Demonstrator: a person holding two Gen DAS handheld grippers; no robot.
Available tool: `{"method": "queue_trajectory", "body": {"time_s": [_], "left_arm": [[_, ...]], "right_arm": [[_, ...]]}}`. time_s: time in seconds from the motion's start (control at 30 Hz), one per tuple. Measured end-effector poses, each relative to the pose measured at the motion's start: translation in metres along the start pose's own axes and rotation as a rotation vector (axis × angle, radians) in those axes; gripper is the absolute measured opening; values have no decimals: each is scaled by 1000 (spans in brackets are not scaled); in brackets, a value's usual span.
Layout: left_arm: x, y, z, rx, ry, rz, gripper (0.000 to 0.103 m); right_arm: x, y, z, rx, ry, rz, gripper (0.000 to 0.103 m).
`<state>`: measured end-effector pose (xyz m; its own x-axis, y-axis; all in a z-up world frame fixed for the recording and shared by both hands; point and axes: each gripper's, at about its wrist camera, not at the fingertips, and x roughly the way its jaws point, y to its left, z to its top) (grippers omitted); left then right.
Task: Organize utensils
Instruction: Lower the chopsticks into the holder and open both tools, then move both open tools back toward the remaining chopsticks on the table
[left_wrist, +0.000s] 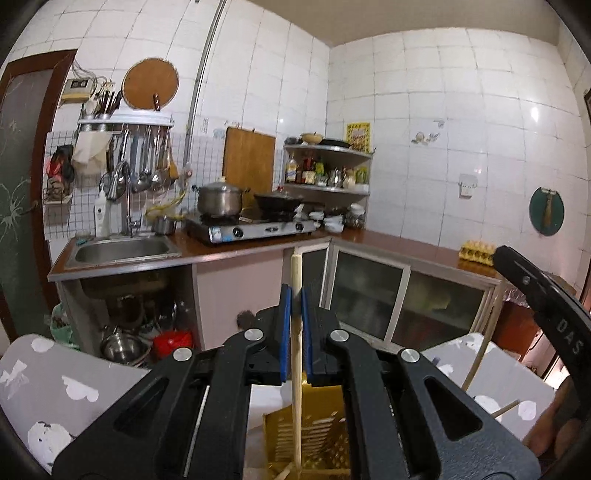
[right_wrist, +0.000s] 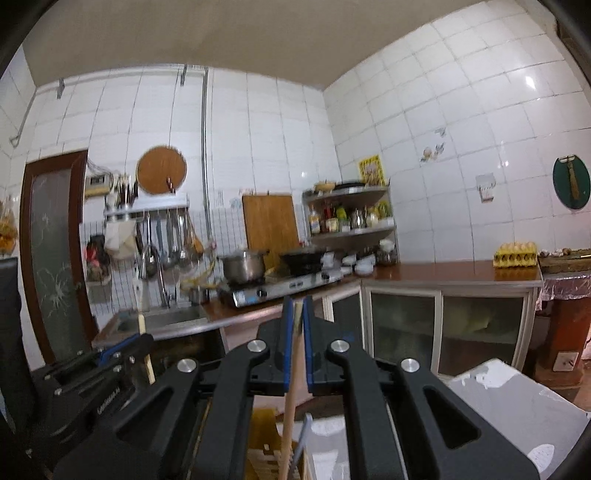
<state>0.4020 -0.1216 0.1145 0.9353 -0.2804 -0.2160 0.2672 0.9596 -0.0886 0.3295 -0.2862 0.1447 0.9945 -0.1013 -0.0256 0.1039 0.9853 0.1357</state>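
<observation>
My left gripper is shut on a pale wooden stick-like utensil handle that stands upright, its lower end down in a yellow slotted utensil holder. My right gripper is shut on another pale wooden utensil handle, tilted slightly, over the same yellow holder. A blue-grey utensil stands in the holder beside it. The left gripper with its stick shows at the left of the right wrist view. The right gripper's body shows at the right of the left wrist view, with thin wooden sticks near it.
The holder sits on a table with a grey cloud-print cloth. Beyond are a kitchen counter, a sink, a gas stove with a pot and a wok, hanging ladles, a corner spice shelf and an egg tray.
</observation>
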Motion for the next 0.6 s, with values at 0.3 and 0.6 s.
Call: {"method": "queue_trajectory", "body": {"time_s": [0.3, 0.6], "left_arm": [[-27, 25, 6, -32, 106, 10, 52], [-106, 64, 33, -84, 73, 51, 85]], "right_arm": [[0, -16, -4, 7, 173, -13, 20], [-55, -28, 12, -15, 206, -64, 62]]}}
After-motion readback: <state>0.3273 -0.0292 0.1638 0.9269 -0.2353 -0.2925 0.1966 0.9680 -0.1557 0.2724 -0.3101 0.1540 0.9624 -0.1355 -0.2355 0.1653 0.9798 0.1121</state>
